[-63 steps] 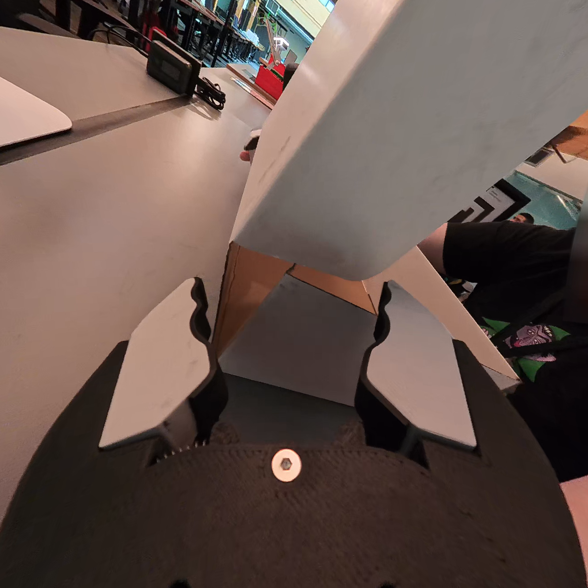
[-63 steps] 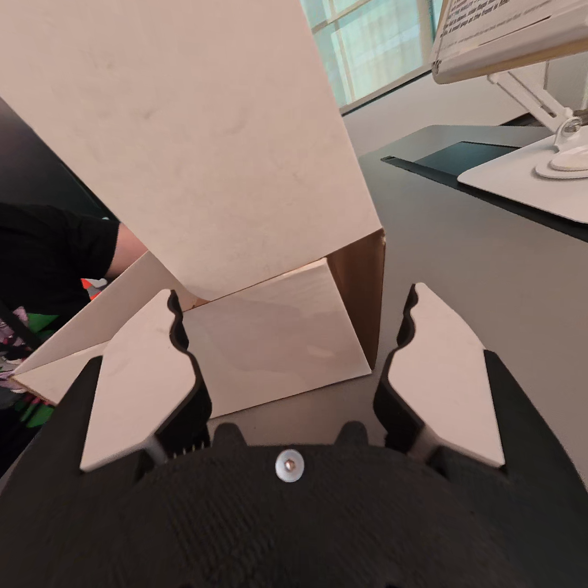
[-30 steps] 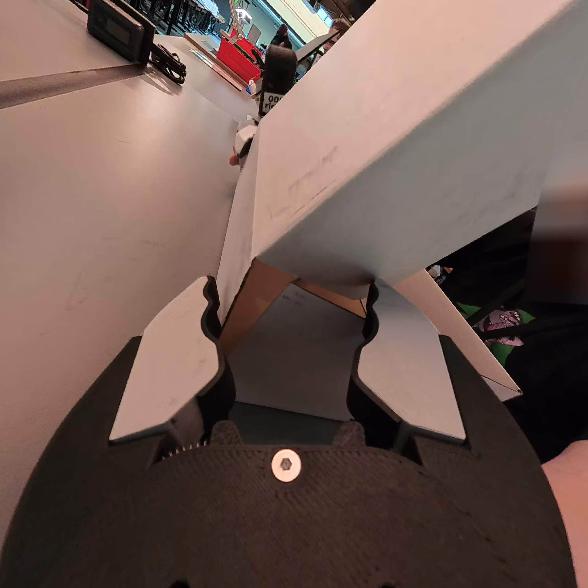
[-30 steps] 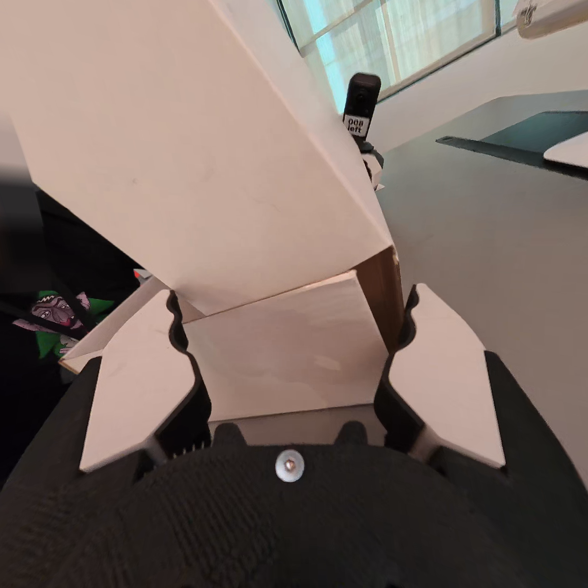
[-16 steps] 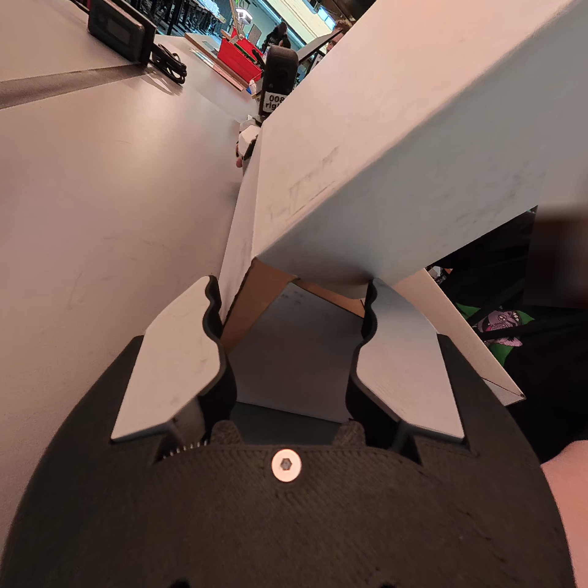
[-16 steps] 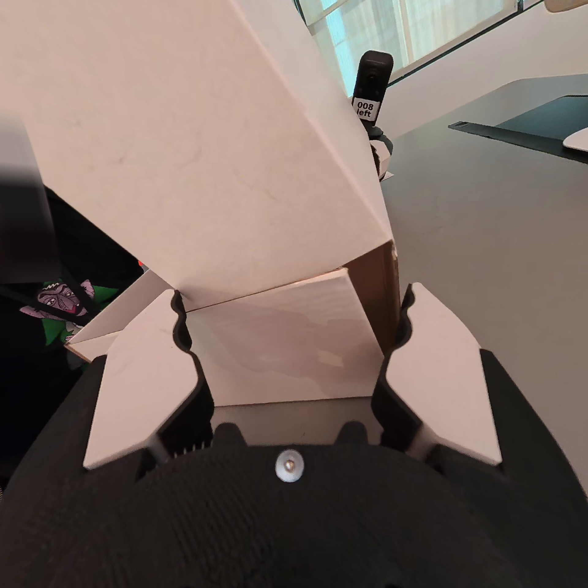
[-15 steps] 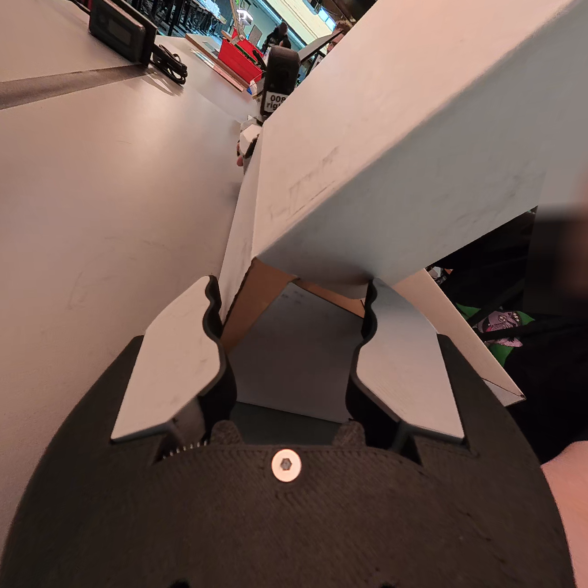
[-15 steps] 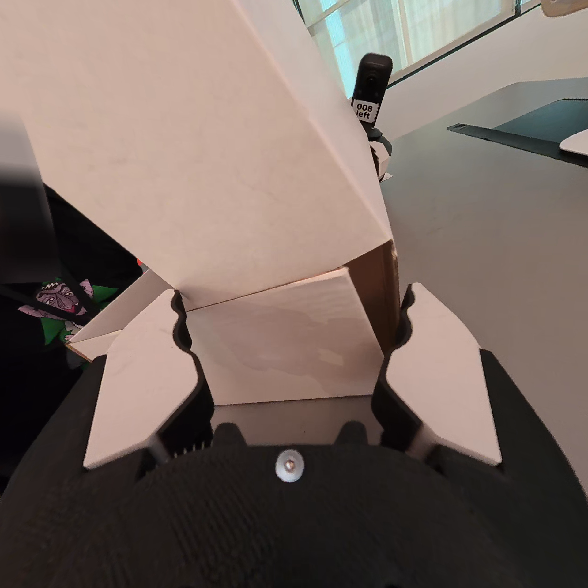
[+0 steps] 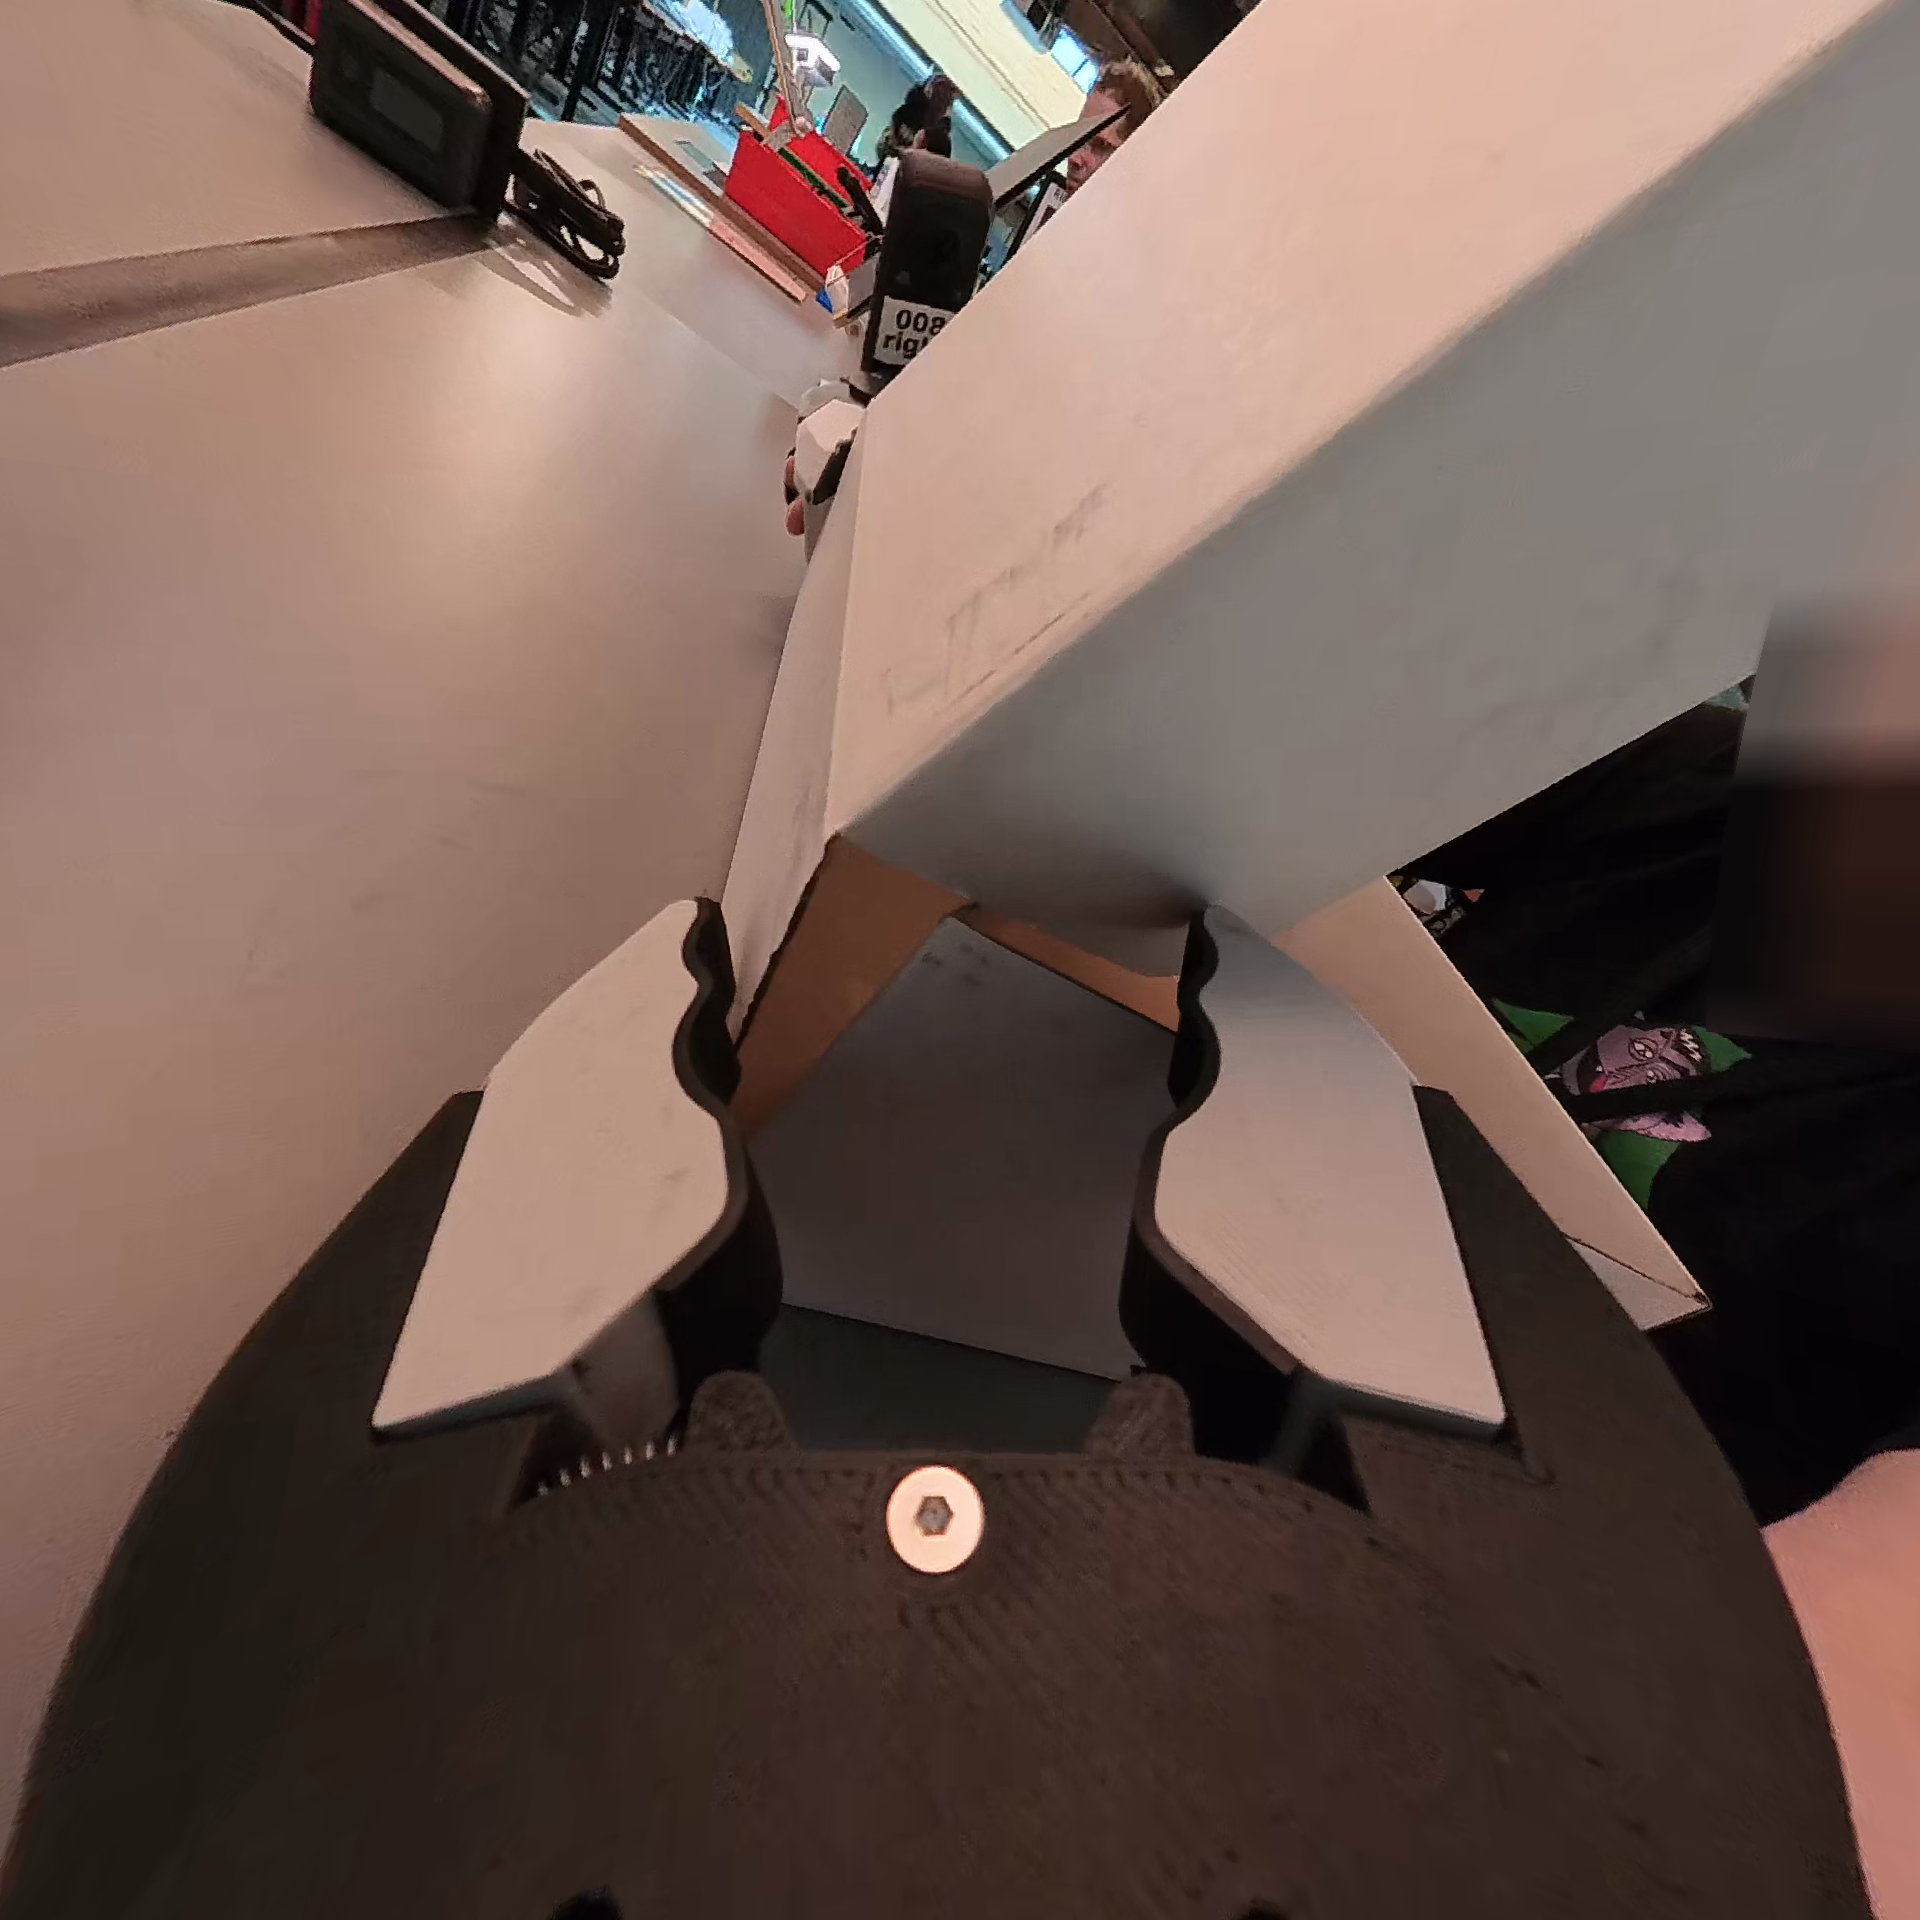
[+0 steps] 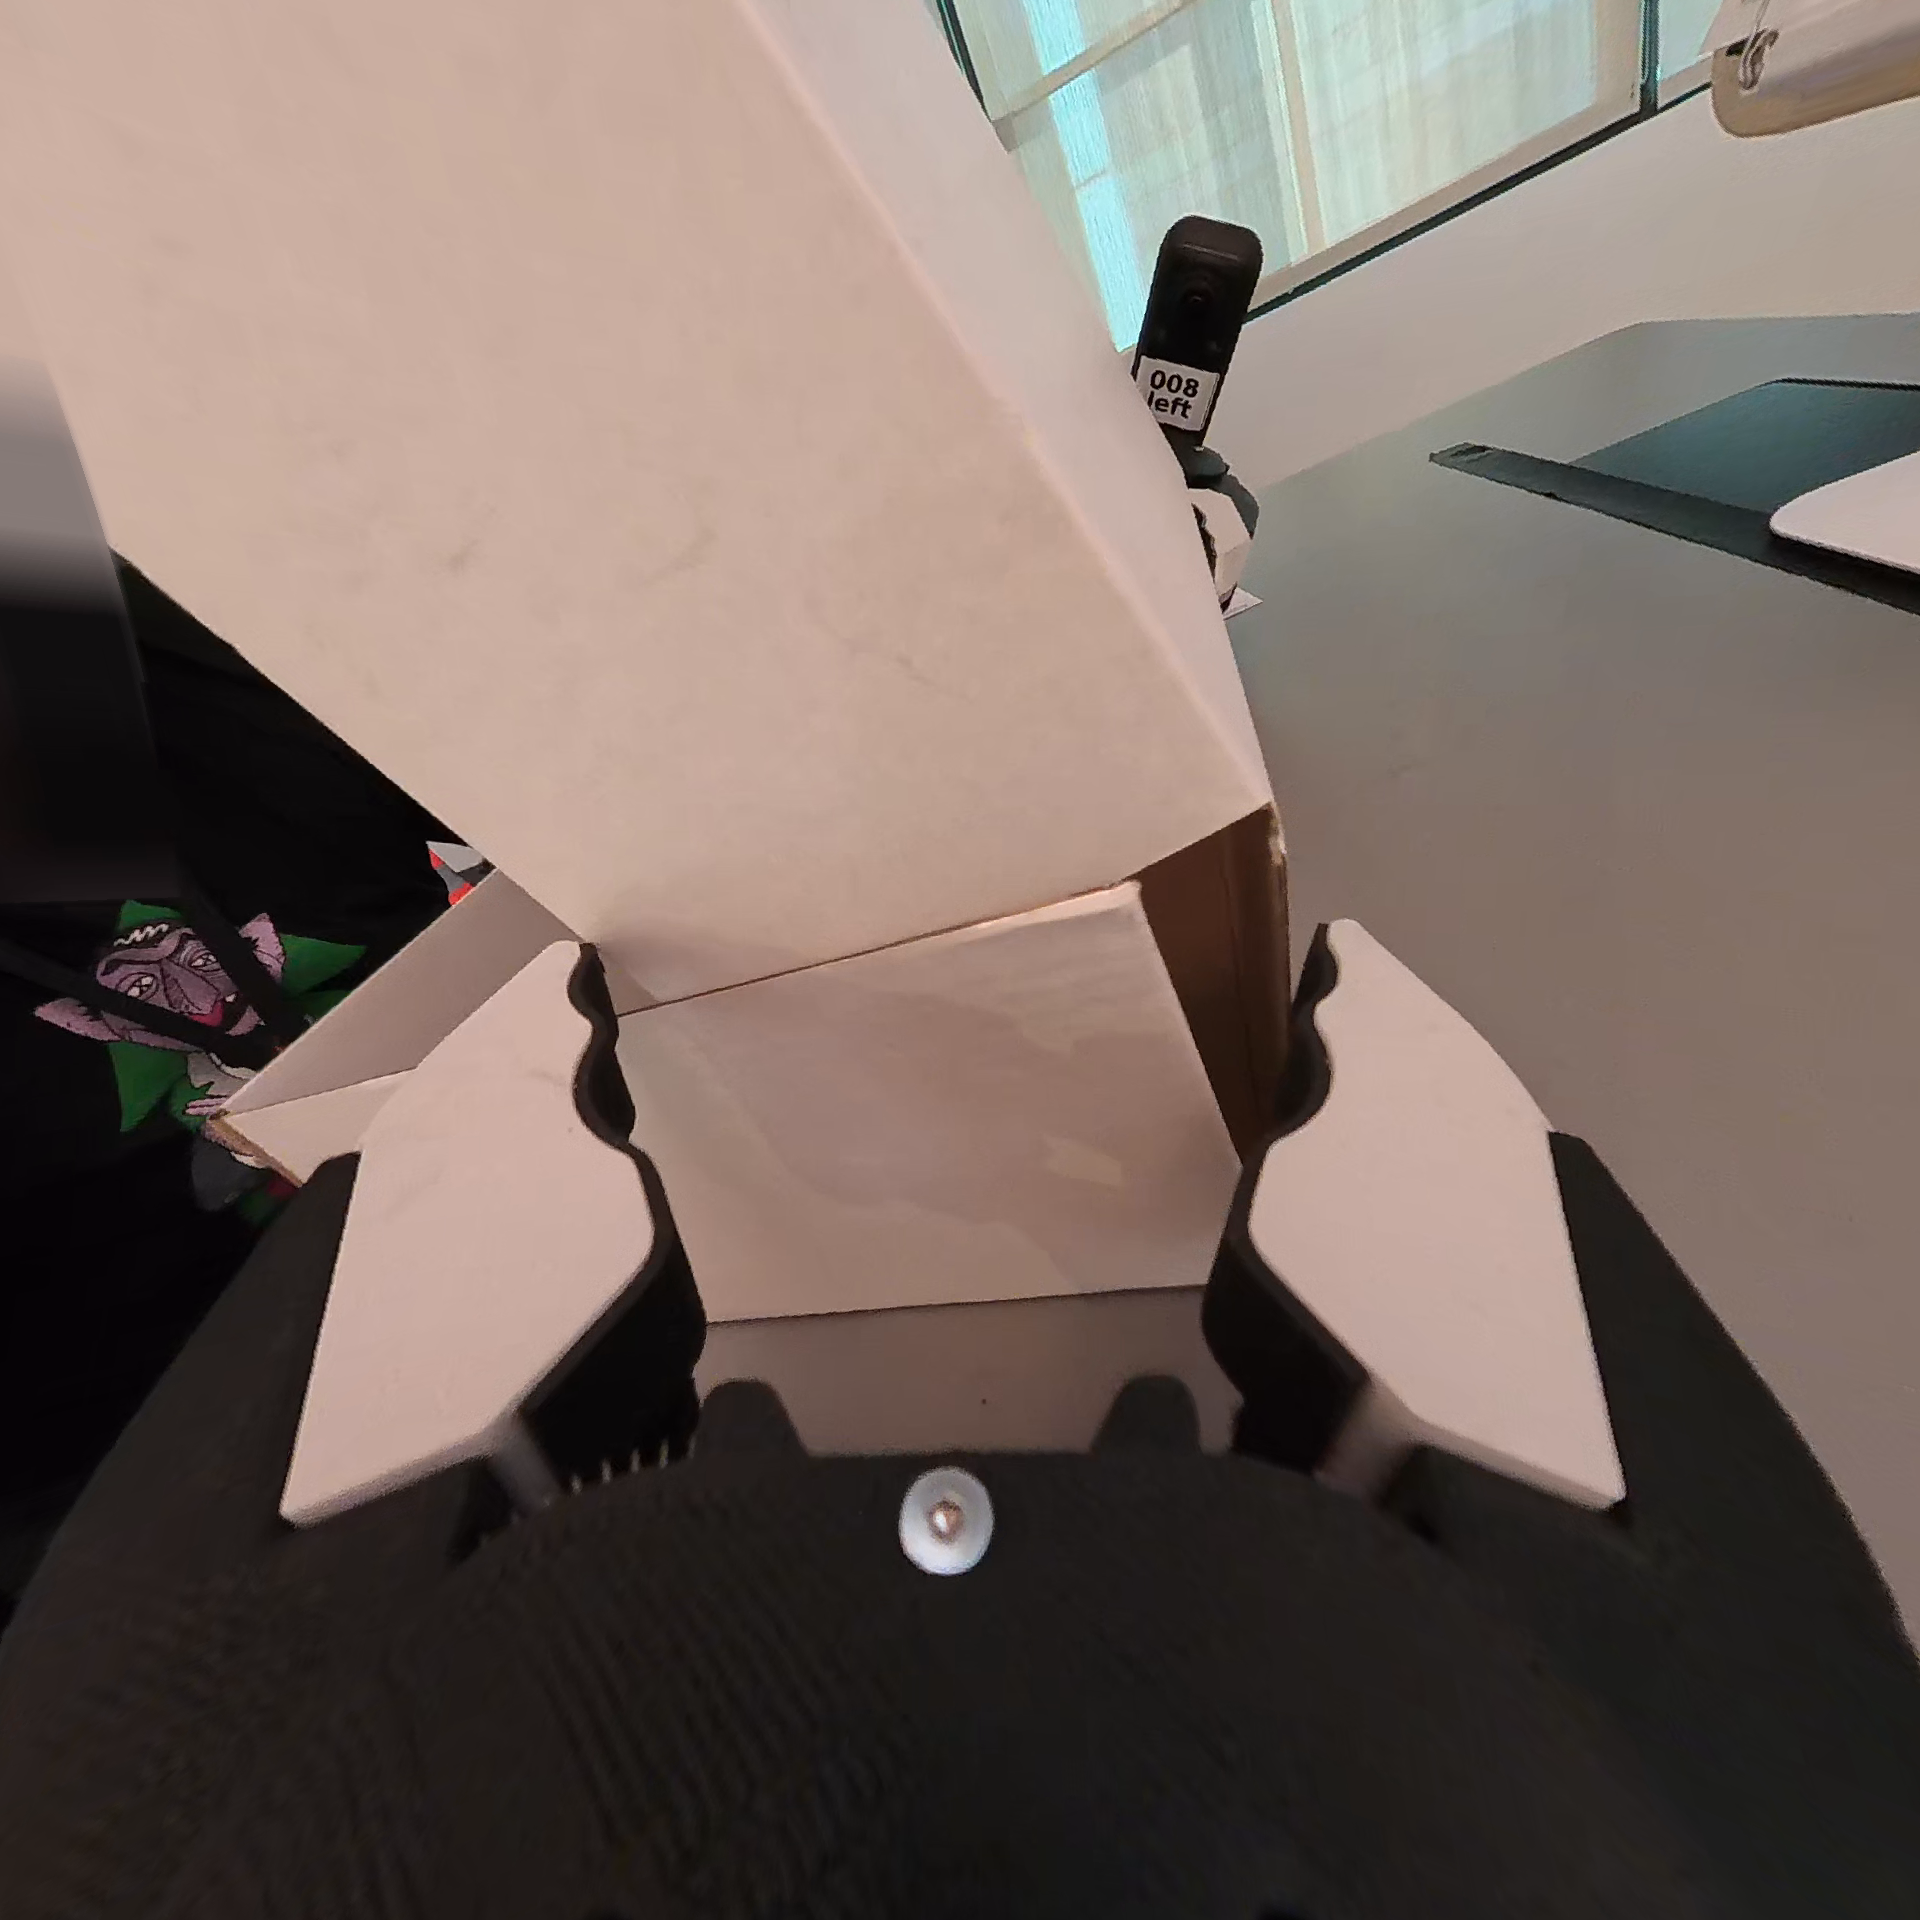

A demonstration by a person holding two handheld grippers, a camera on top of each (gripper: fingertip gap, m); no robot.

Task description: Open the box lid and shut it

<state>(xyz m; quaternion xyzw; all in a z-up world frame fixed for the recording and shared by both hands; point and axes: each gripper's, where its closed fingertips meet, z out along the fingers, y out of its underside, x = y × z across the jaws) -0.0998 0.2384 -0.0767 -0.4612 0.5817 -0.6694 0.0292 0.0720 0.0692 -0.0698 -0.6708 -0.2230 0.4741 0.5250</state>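
A white cardboard box with a brown inside stands on the table between my two grippers. Its lid [image 9: 1299, 436] is raised at a slant above the box's end wall [image 9: 956, 1164]. My left gripper [image 9: 951, 935] is open around that end wall, and its right fingertip sits at the lower edge of the lid's side flap. My right gripper [image 10: 951, 945] is open around the opposite end wall [image 10: 914, 1122], under the lid [image 10: 623, 468]. Its left fingertip is at the lid's lower corner. Each gripper's camera shows past the box in the other's view [image 9: 930, 260] [image 10: 1195, 312].
A box flap [image 9: 1455, 1091] sticks out toward a person in a black shirt [image 9: 1714, 1195] at the table's near side. A black device with a cable [image 9: 405, 94] and a red bin [image 9: 790, 187] lie far off. A white stand base [image 10: 1849, 509] sits at the right.
Over two seconds the lid has tilted lower over the box, and both grippers have moved closer to the end walls. In the last half second little has moved.
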